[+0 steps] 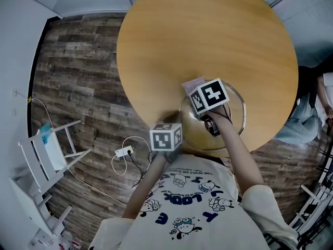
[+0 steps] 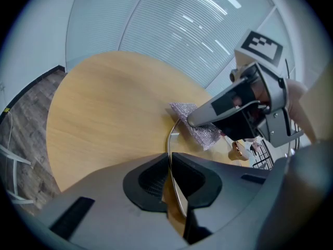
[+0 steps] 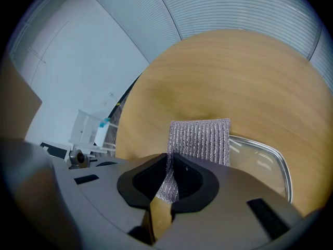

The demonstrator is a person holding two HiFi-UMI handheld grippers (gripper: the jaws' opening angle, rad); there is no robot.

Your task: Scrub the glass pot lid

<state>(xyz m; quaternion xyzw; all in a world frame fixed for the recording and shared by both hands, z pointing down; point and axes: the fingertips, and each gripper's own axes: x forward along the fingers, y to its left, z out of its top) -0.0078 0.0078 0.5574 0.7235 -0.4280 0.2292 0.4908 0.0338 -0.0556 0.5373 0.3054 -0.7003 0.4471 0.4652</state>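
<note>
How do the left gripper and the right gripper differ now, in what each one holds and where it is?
The left gripper is shut on the metal rim of the glass lid; the right gripper is shut on a silvery cloth. The left gripper sits at the lid's near edge, the right gripper over the lid, its cloth across the far rim. Both are closed on something.

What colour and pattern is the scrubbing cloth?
Silvery grey with fine ribbed stripes; the scrubbing cloth shows best in the right gripper view.
</note>
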